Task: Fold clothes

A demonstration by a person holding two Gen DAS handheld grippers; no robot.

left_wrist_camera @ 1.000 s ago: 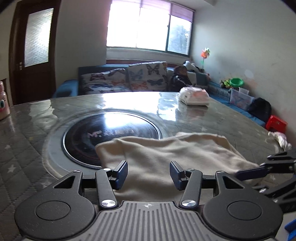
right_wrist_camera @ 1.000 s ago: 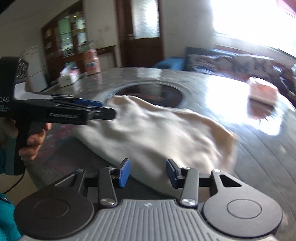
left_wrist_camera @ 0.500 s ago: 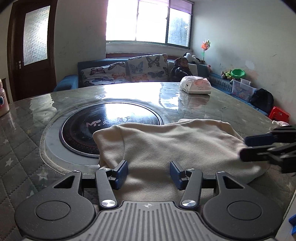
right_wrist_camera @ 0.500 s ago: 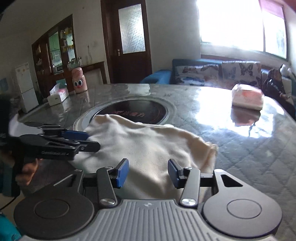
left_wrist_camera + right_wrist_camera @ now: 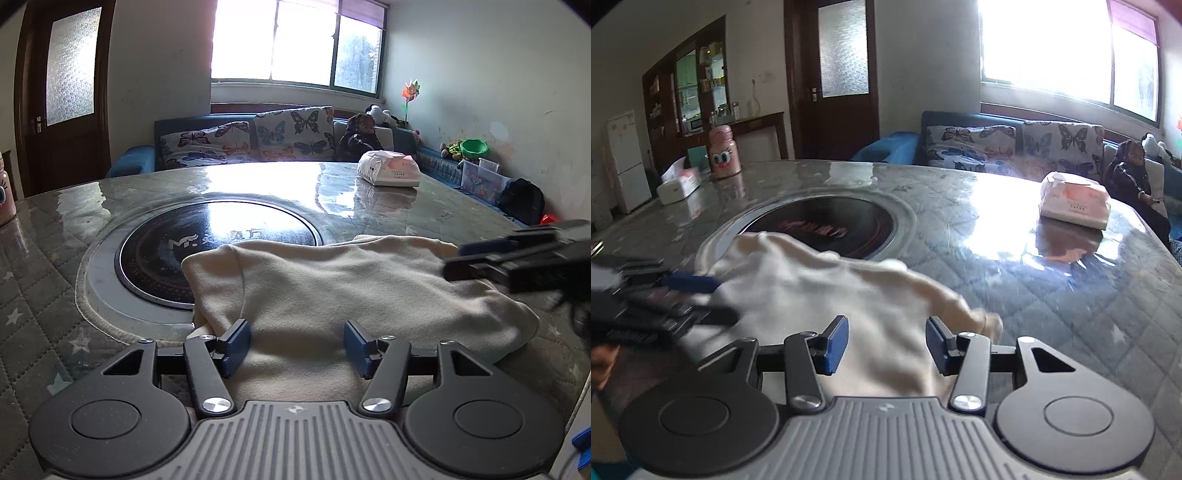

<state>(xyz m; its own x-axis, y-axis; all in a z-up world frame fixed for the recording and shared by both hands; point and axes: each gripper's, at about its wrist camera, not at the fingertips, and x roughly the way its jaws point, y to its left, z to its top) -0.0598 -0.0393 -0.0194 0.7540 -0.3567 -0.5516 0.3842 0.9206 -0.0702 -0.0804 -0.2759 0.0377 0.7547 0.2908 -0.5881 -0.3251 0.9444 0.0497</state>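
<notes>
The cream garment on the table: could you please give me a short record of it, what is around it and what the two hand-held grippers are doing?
garment: cream garment, loosely folded, near edge of the table
under it: far left corner overlaps the dark round hob
left hand-held gripper: over the garment's near edge, jaws opening, nothing pinched
right hand-held gripper: above the garment, pads apart
also on table: tissue pack, pink bottle

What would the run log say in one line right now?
stage: folding | cream fleece garment: on grey quilted table | left hand-held gripper: opening, empty
</notes>
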